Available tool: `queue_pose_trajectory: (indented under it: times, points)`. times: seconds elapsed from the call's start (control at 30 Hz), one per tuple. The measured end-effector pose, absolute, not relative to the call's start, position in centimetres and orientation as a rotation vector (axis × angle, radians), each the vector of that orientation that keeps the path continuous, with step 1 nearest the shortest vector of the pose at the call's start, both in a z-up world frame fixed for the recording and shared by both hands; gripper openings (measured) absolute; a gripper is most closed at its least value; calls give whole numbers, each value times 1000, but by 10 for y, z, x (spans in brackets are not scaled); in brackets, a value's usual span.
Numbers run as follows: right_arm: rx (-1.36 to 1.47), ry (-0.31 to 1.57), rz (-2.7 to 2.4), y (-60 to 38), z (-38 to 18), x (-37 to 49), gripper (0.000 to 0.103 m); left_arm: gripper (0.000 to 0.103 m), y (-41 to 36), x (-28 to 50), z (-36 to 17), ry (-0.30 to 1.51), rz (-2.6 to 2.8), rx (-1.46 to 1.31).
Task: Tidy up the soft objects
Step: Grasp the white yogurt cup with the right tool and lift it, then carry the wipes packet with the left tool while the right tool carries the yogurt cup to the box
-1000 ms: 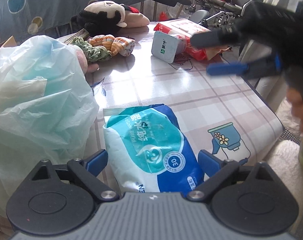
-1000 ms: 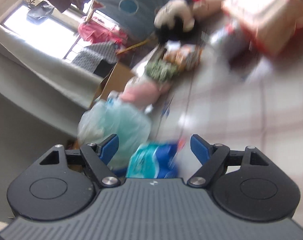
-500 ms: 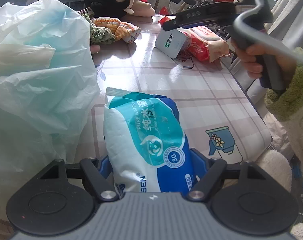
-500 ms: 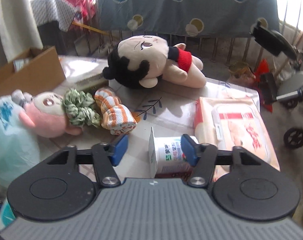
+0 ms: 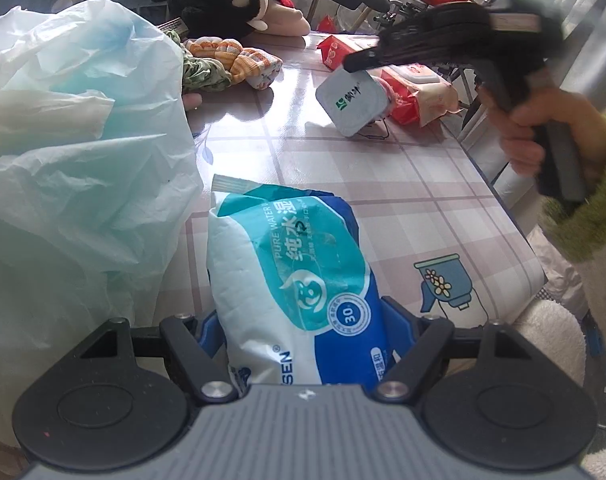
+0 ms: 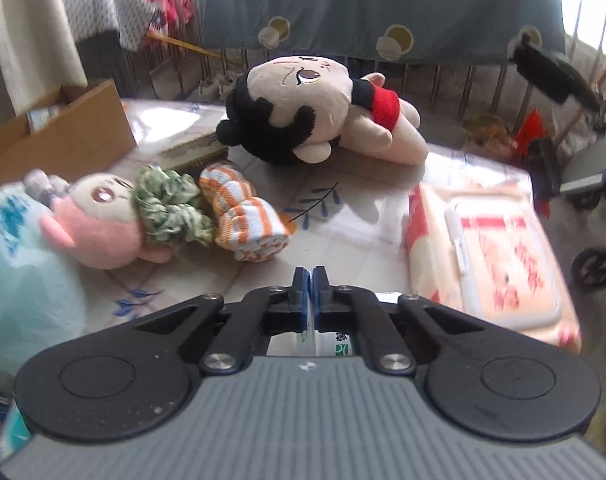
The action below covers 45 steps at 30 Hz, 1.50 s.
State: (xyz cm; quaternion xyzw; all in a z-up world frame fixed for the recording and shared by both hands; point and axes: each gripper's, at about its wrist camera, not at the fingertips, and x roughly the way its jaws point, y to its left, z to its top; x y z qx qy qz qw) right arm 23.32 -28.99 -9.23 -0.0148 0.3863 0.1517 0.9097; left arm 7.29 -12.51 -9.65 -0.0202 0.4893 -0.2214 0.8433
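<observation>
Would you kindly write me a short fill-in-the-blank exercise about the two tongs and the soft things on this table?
1. The left tongs grip the wet wipes pack, whose round badge shows the number ____.
2. The right tongs are ____ on the top edge of the white container.
3. The green scrunchie lies between the pink doll and a rolled cloth striped white and ____.
4. The big plush doll wears shorts coloured ____.

Missing words: 30; shut; orange; red.

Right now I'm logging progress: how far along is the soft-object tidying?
Nothing looks sorted yet. Left gripper clamps the blue-and-white wipes pack; right gripper pinches the white foil-lidded cup. Black-haired plush doll, pink plush, green scrunchie, orange-striped cloth lie loose.
</observation>
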Motion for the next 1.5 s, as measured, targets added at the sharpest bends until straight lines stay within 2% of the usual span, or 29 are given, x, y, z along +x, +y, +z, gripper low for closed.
queue_pose_trajectory:
  times: [0.23,0.47,0.63,0.7,0.77,0.83,0.9,1.07,1.13,1.2,1.33,1.37,1.4,1.43,1.5]
  points:
    - [411,820,333,-354,-95,174,1,79,-125,73,-96,1031,-469,-46]
    - [929,732,234,-445,-133,118,1,79,-126,73,-96,1031,-463,-39]
    - [1043,725,198,-474,-156,102,7,79,-127,74,-96,1035,-458,-39]
    - [1017,719,196,-473,-154,100,7,79,-127,74,-96,1036,-455,-37]
    - [956,703,193,-470,-147,102,13,79,-128,73,-96,1034,-454,-30]
    - [905,700,188,-468,-139,105,43,79,-128,74,-96,1034,-453,-29]
    - [846,705,180,-466,-133,114,58,79,-128,74,-96,1033,-453,-26]
    - [725,765,191,-443,-126,145,69,80,-129,73,-96,1034,-450,-18]
    - [630,788,214,-425,-120,157,79,80,-129,74,-96,1036,-450,-16]
    - [483,813,218,-403,-112,166,84,80,-129,74,-96,1037,-449,-11]
    - [197,856,194,-363,-107,177,82,80,-131,74,-96,1036,-445,-5]
    - [155,870,180,-358,-108,178,79,80,-131,74,-96,1036,-444,-3]
    - [133,882,163,-356,-109,178,67,80,-132,74,-96,1035,-443,-3]
    - [116,890,141,-355,-109,179,61,80,-132,74,-96,1035,-442,-2]
    - [156,905,151,-362,-110,178,60,80,-132,74,-96,1034,-441,1]
